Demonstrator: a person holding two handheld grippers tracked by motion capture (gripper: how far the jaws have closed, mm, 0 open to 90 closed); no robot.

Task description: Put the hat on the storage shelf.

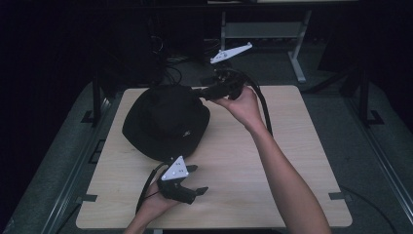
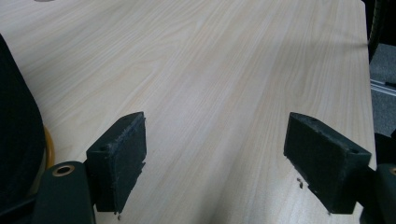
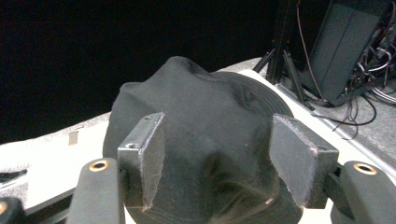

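Observation:
A black bucket hat (image 1: 165,122) lies crown-up on the left half of the light wood table (image 1: 272,161). My right gripper (image 1: 198,91) hovers at the hat's far right side, pointing left at it. In the right gripper view its jaws are open (image 3: 217,158), and the hat's dented crown (image 3: 205,107) sits just beyond and between them. My left gripper (image 1: 198,179) is open near the table's front edge, just below the hat's brim, pointing right. Between its fingertips (image 2: 217,128) I see only bare wood. The hat's dark edge (image 2: 14,140) is at the left, with a yellow strip (image 2: 48,149) beside it.
Beyond the table's far edge, cables (image 3: 364,98), a dark box (image 3: 345,42) and a tripod stand (image 3: 280,51) sit on the grey floor. A grey desk frame (image 1: 263,29) stands behind. The right half of the tabletop is bare wood.

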